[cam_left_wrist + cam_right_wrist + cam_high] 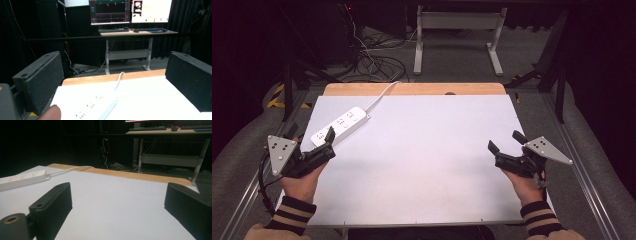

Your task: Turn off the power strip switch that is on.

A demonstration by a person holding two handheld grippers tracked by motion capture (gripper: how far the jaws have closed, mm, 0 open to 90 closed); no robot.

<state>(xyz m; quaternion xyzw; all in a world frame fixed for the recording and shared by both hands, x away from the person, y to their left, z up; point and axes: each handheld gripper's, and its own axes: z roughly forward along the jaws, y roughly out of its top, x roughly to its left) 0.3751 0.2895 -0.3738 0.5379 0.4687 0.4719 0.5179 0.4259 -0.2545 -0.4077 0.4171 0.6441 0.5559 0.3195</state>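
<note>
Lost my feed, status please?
Left gripper open, beside power strip. Right gripper open, over bare table. Nothing in the way.

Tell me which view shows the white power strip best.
The high view: the whole power strip and its cord lie in sight at the table's far left. The left gripper view catches only part of it, close and washed out; the right gripper view shows one end, cropped.

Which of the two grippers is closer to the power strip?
The left gripper. Its jaws reach right up beside the near end of the white power strip, while the right gripper sits at the opposite side of the table, with bare surface between.
</note>
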